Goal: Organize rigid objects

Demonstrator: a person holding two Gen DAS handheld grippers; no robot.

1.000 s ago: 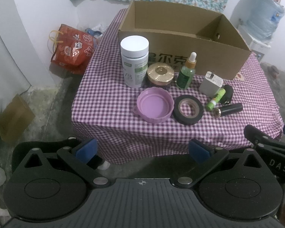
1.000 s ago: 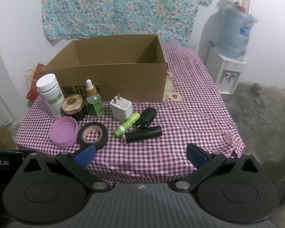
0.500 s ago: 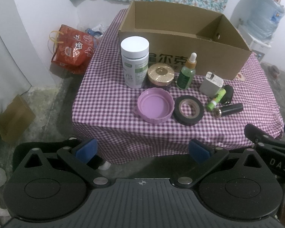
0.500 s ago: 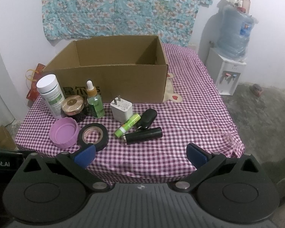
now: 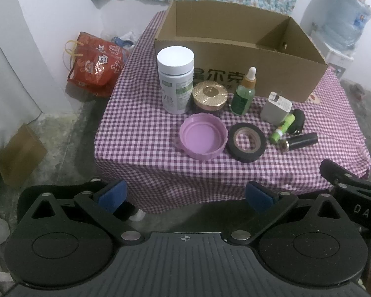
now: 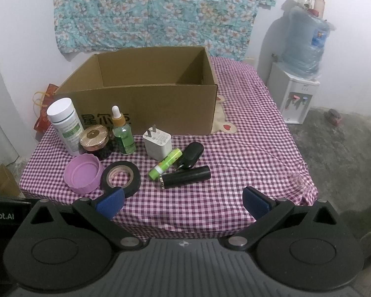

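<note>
On the purple checked table (image 5: 136, 133) stand a white pill bottle (image 5: 176, 79), a gold-lidded jar (image 5: 209, 96), a green dropper bottle (image 5: 243, 94) and a white charger plug (image 5: 275, 109). In front lie a pink lid (image 5: 201, 136), a black tape roll (image 5: 246, 142), a green lip balm (image 6: 165, 163), a black key fob (image 6: 191, 154) and a black tube (image 6: 186, 179). An open cardboard box (image 6: 146, 94) stands behind them. My left gripper (image 5: 185, 195) and right gripper (image 6: 183, 201) hang open and empty, short of the table's front edge.
A red bag (image 5: 94, 66) lies on the floor left of the table, with a brown carton (image 5: 19, 153) nearer. A water dispenser (image 6: 296, 84) stands at the right wall. Floral cloth (image 6: 160, 10) hangs behind the box.
Both grippers have crept slightly toward the table; the objects have not moved.
</note>
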